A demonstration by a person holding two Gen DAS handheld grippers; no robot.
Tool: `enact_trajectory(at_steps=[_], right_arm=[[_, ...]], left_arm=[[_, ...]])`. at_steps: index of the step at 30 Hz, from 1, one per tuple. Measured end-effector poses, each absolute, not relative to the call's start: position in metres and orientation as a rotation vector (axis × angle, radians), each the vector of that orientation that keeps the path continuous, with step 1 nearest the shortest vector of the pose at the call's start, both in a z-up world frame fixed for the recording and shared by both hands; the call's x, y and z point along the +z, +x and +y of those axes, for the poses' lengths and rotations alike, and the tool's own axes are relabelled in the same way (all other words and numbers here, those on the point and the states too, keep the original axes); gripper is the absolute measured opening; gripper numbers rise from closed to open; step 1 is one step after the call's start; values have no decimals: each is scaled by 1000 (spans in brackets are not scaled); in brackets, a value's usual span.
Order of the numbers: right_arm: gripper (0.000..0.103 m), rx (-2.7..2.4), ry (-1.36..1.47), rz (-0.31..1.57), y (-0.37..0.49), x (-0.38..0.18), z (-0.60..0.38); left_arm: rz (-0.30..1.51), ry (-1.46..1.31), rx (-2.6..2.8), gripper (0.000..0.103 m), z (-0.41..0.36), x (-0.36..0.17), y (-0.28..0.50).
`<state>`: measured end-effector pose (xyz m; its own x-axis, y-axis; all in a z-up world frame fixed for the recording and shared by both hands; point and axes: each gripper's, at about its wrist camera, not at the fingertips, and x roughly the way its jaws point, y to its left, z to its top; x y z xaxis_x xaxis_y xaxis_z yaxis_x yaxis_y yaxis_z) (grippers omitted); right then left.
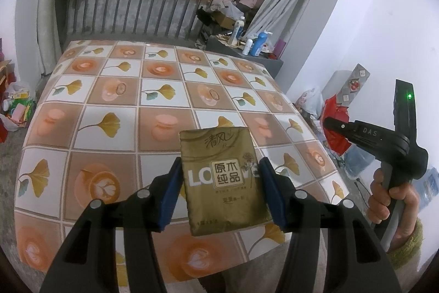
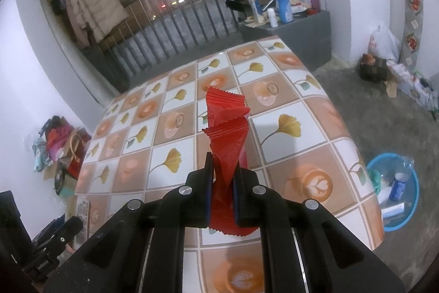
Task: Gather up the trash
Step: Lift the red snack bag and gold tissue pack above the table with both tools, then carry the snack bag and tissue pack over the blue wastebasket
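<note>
Lived-in home, room by an enclosed balcony at night. Table (image 1: 153,100) has a ginkgo-and-coffee print oilcloth. Metal railing (image 1: 142,4) stands past its far edge, padded coat (image 2: 94,4) hanging there. Toiletry bottles (image 2: 284,6) crowd a grey ledge (image 2: 301,29) off the far right corner. Bags and a blue basin (image 2: 395,191) sit on bare concrete floor.

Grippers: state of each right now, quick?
Left gripper: closed on the gold tissue pack.
Right gripper: closed on the red wrapper.
</note>
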<state>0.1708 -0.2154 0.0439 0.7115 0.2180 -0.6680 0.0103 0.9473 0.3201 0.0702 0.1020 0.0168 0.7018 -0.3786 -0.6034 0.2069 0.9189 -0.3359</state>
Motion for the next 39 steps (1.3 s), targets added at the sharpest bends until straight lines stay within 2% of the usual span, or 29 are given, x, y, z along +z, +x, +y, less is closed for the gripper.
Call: enact_trajectory(at_steps=[39], right_arm=[[10, 127, 289, 755, 172, 57, -204]], left_arm=[[706, -265, -315, 55, 115, 22, 65]])
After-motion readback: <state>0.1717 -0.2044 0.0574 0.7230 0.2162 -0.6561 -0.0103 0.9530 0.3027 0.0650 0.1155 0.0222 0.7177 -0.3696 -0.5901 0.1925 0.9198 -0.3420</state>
